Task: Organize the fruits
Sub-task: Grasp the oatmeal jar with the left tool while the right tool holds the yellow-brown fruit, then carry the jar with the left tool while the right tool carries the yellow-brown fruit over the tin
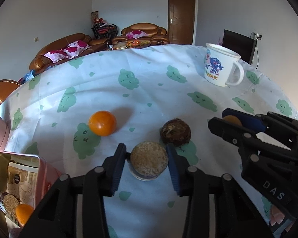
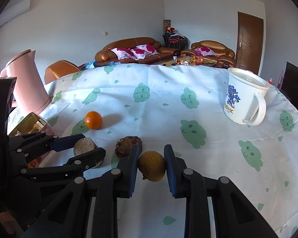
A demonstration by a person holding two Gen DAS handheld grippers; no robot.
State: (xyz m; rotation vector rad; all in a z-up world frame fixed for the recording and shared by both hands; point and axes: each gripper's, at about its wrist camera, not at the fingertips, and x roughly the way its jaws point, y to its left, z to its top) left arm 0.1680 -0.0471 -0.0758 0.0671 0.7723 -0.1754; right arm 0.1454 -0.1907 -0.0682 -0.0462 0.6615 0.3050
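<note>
My left gripper (image 1: 146, 148) is shut on a round, tan-topped piece (image 1: 149, 161) that rests on the tablecloth; the side view shows the same grip (image 2: 92, 145). My right gripper (image 2: 152, 149) is shut on a yellow-brown fruit (image 2: 152, 165) low over the cloth. It appears at the right of the left wrist view (image 1: 218, 117) with the fruit (image 1: 231, 120) between its pads. A bright orange (image 1: 102, 123) (image 2: 93, 120) lies loose further out to the left. A dark brown, rough fruit (image 1: 175, 131) (image 2: 129, 145) sits between the two grippers.
An open gold tin box (image 1: 15, 155) (image 2: 32, 119) at the near left holds another tan-topped piece and an orange. A pink kettle (image 2: 26, 83) stands behind it. A white printed mug (image 1: 220, 65) (image 2: 244, 99) stands at the far right. Sofas lie beyond the table.
</note>
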